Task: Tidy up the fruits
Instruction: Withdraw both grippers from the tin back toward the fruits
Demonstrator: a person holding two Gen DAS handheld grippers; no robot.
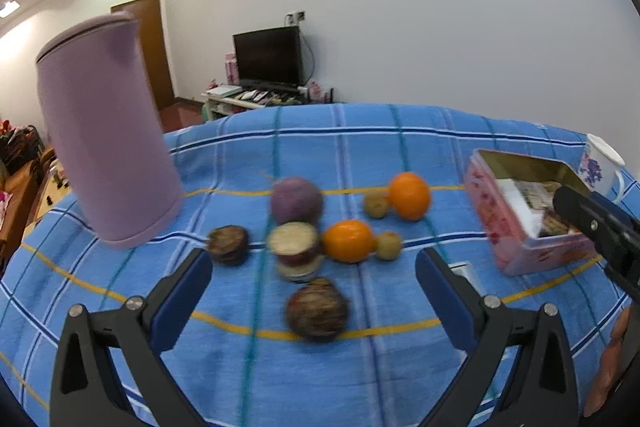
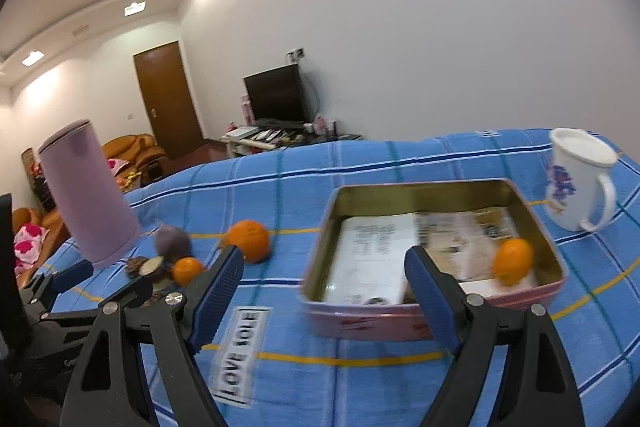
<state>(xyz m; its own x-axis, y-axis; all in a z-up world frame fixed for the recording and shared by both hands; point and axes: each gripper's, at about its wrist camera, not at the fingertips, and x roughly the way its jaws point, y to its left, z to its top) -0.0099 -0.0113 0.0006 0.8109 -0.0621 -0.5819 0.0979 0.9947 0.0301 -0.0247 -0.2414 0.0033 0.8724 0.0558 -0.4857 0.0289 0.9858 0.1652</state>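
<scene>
On the blue checked cloth (image 1: 440, 155), fruit lies near the purple jug (image 1: 108, 147): two oranges (image 1: 409, 195), purple fruits (image 1: 296, 201). One orange (image 2: 513, 261) sits in the pink tin (image 2: 400, 323). Both my left gripper (image 1: 314, 279) and right gripper (image 2: 324, 285) are spread apart, holding nothing.

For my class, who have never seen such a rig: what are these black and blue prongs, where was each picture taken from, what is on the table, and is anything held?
No robot: a person holds one pair of tongs in each hand, each with a camera looking along its fingers. One picture is from the left tongs, the other from the right tongs. Both are open and empty. On the blue cloth lie oranges, dark fruits, a purple jug, a mug and a tin with one orange inside.
</scene>
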